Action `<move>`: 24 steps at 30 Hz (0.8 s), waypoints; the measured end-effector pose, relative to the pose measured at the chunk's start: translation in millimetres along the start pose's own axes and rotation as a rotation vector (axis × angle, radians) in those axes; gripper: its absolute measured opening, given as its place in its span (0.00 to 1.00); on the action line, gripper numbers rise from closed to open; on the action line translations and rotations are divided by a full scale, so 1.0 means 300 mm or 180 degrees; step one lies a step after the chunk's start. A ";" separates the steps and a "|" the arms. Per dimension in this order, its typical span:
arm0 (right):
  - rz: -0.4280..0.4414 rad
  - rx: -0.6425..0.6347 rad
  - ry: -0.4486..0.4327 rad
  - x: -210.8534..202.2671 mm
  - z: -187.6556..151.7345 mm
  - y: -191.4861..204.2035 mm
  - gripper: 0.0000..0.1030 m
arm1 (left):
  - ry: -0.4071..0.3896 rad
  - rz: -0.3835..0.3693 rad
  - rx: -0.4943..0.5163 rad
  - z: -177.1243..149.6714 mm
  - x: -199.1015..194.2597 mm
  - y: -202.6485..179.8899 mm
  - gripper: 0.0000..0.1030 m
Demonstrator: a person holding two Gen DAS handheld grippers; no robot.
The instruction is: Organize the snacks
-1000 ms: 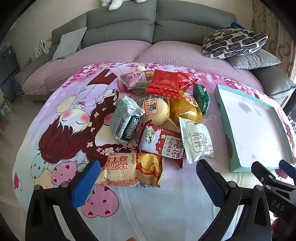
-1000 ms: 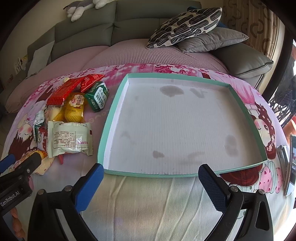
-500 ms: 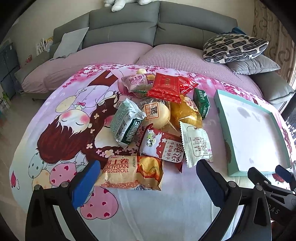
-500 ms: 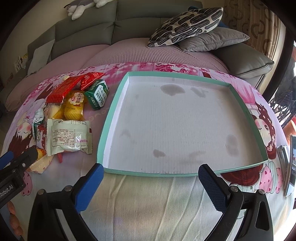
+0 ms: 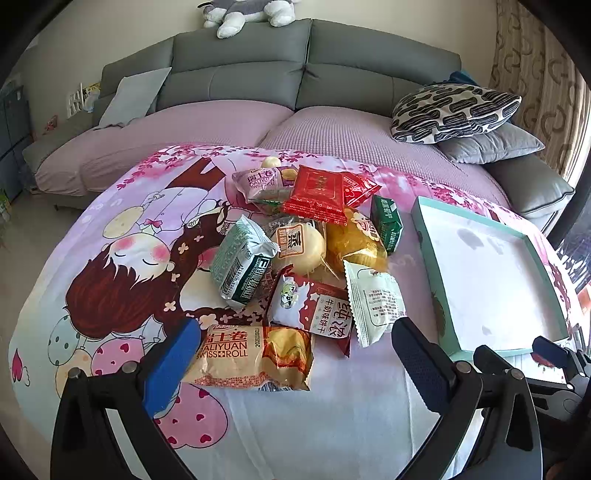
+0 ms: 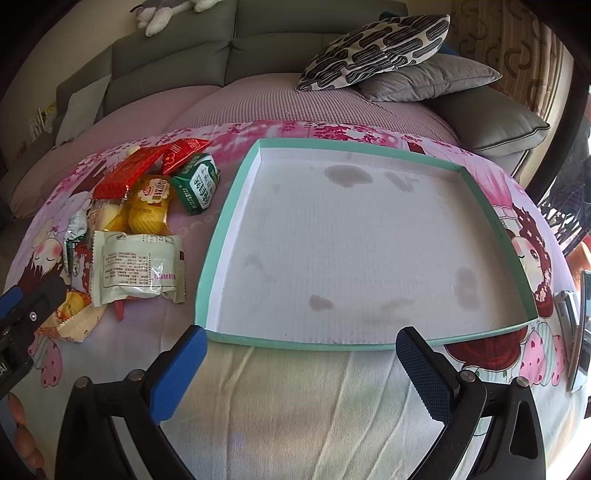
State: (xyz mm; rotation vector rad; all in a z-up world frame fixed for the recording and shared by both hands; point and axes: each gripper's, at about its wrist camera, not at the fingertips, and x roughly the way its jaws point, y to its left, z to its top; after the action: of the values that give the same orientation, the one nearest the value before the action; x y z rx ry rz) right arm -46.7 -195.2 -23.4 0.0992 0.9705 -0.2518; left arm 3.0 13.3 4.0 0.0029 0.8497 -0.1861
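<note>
Both tools share one build. The left gripper (image 5: 295,354), along the bottom of its view, has black angular arms ending in blue ribbed fingers (image 5: 171,363), with silver round screws at the joints. The right gripper (image 6: 301,363) looks identical, and white lettering marks the black body at the left edge of its view.

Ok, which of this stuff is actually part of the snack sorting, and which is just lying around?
For the job:
- snack pile, Swiss roll pack nearest
- teal tray, nothing in it
- left tool and right tool, both open

Just lying about:
- patterned cushion
- grey cushion
- plush toy
- sofa
</note>
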 end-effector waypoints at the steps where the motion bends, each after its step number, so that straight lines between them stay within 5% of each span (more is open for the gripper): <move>1: 0.0000 -0.0002 -0.0001 0.000 -0.001 0.000 1.00 | -0.0003 -0.0006 -0.0003 0.000 0.000 0.000 1.00; 24: -0.0012 -0.0029 0.0009 0.005 -0.002 0.008 1.00 | -0.0015 -0.0048 -0.0120 -0.001 -0.001 0.025 1.00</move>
State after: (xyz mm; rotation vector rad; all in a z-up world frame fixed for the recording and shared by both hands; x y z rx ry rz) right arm -45.7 -192.9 -25.0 0.0896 0.9748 -0.2506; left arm 3.7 20.6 3.5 -0.0394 0.8487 -0.1840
